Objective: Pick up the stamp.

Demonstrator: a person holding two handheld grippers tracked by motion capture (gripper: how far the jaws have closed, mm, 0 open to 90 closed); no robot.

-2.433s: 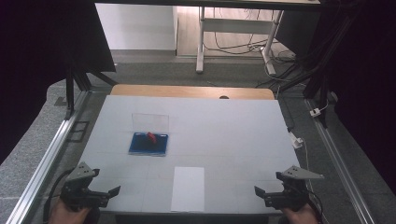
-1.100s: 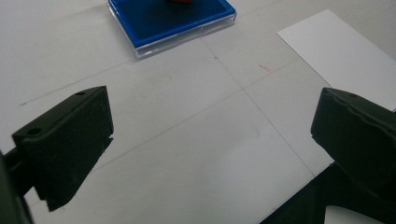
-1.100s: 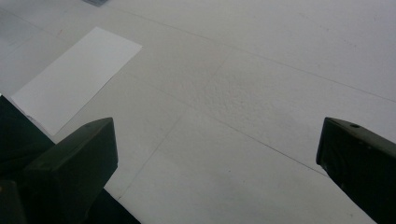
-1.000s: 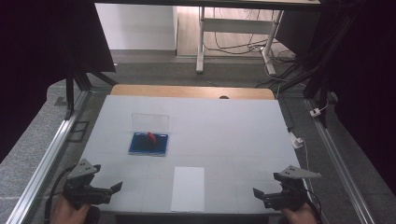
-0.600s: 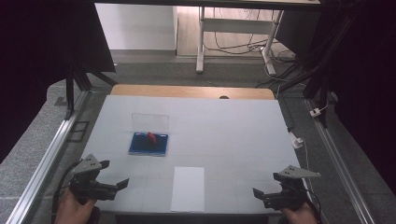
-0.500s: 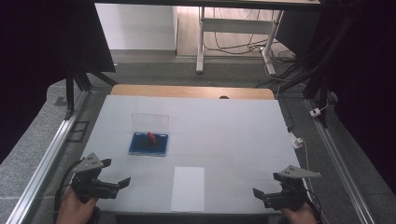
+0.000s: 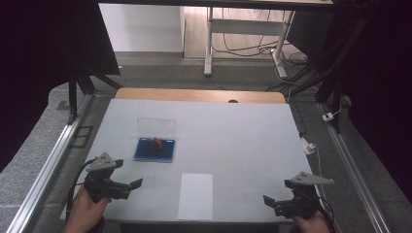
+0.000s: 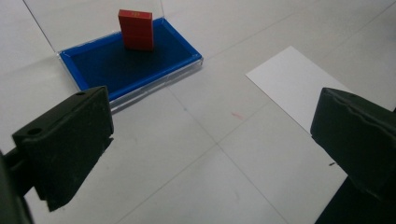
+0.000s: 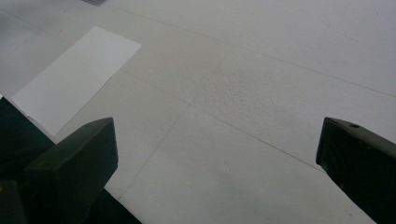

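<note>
Matt white table showing faint seams, smooth white paper sheet lying on it, glossy clear plastic case with blue lining, red block looking smooth inside it, wood strip edging the table's far side

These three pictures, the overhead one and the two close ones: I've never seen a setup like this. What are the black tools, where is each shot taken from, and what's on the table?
There is no robot here. A person holds a hand-held two-jaw clamp in each hand: the left gripper and the right gripper. The high view looks down on the white table from the person's side. Each of the other two pictures comes from a camera riding on one gripper, looking out between its own black jaws.

On the table lie a white sheet of paper near the front edge and a blue tray inside a clear case, with a red block standing upright in it. The left gripper view faces that tray. Both grippers are open and hold nothing.
</note>
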